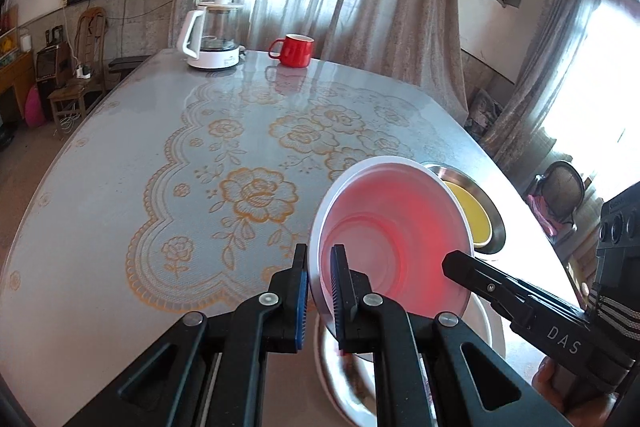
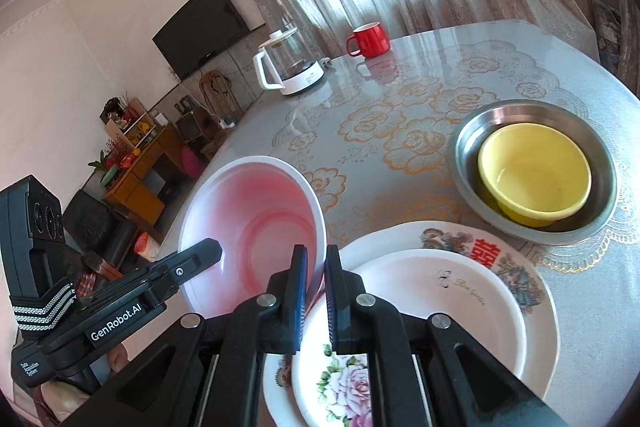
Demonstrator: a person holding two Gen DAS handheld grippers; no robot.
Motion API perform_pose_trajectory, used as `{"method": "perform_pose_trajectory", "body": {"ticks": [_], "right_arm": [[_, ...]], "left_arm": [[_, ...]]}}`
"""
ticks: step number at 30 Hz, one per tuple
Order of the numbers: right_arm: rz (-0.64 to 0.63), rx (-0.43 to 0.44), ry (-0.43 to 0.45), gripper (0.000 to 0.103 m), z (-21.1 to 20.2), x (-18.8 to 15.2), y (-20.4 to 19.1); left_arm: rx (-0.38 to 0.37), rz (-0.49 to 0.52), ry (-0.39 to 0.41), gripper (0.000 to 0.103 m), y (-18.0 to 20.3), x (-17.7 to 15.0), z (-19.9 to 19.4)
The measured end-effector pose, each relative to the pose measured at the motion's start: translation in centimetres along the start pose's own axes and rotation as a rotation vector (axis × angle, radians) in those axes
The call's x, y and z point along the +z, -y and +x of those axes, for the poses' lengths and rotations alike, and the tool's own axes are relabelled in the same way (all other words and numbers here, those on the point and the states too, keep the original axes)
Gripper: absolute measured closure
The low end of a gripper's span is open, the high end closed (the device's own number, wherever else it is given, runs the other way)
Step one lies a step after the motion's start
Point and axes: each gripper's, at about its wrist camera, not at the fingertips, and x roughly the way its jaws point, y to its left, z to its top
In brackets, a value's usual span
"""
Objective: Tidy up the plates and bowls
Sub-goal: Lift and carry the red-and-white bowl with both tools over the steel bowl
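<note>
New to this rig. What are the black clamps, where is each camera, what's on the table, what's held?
No robot arm here: a person carries a two-finger gripper in each hand, with a fisheye camera on each looking forward along its fingers.

The left wrist view shows the left gripper; the right wrist view shows the right gripper. Both have their jaws shut on opposite sides of the rim of one pink-and-white bowl, held tilted above the table.

On the table: a yellow bowl inside a steel dish, a white plate stacked on a patterned plate, a red mug and a glass kettle.
</note>
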Motion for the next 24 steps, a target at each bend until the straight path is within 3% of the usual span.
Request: {"method": "perform_pose_trajectory", "body": {"ticks": [11, 16, 24], "right_arm": [[0.124, -0.110, 0.135, 0.096, -5.0, 2.2, 6.7], [0.224, -0.131, 0.175, 0.096, -5.7, 3.7, 10.5], [0.278, -0.188, 0.195, 0.096, -5.3, 5.3, 14.2]], "left_arm": [[-0.105, 0.112, -0.088, 0.093, 8.8, 3.9, 5.9], [-0.089, 0.175, -0.107, 0.093, 12.0, 5.1, 8.9], [-0.104, 0.199, -0.178, 0.093, 14.1, 5.7, 12.9]]}}
